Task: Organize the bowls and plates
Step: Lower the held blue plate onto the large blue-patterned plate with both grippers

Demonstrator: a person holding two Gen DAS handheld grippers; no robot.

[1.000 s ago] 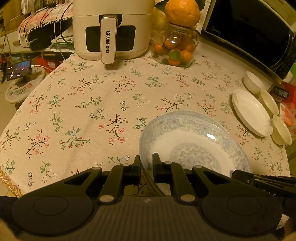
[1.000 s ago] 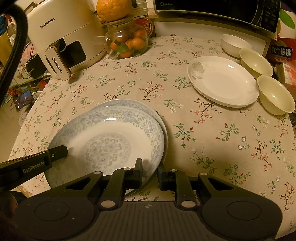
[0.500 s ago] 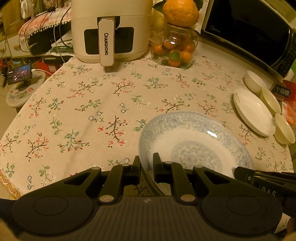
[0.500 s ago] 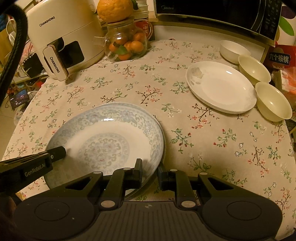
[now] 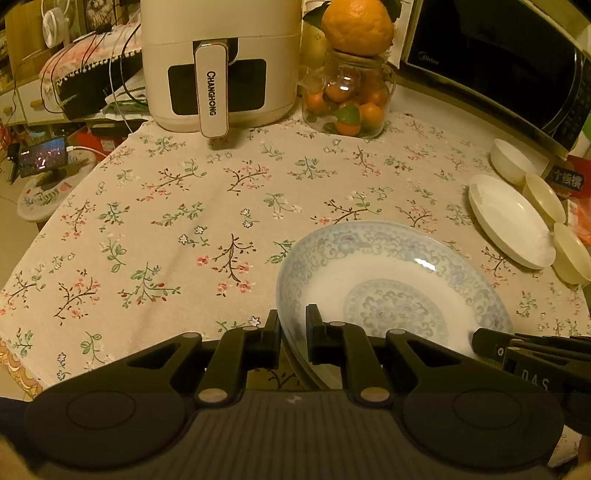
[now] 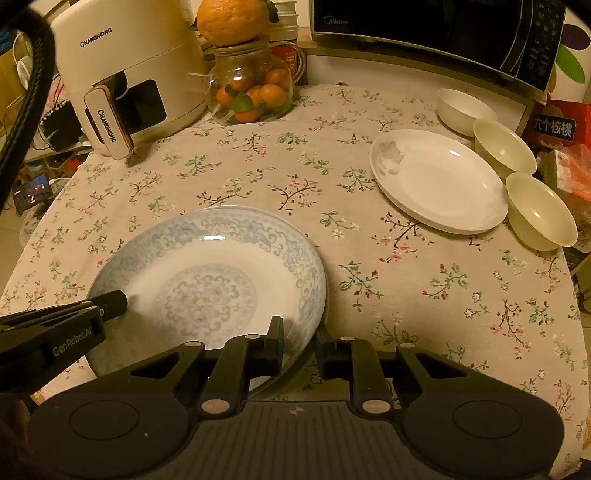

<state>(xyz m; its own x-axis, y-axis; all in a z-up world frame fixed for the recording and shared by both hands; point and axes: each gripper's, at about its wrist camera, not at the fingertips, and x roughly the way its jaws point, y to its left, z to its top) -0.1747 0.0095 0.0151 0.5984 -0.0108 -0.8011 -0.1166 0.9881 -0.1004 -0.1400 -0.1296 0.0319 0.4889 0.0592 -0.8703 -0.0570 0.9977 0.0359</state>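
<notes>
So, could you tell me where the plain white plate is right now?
In the right wrist view, the white plate lies flat on the tablecloth at the far right, beside three small bowls and before the microwave.

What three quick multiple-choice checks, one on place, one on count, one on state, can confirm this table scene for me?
1. Where does the plain white plate lie?
A. beside the small bowls
B. on the microwave
C. under the fryer

2. How many small bowls stand near it?
A. one
B. three
C. five

3. What is the left gripper doing?
A. hanging open over bare cloth
B. clamping the jar
C. pinching the blue patterned plate's rim

Key: A, the bowls line its far edge; B, one white bowl and two cream bowls; C, the rim sits between its closed fingers.
</notes>
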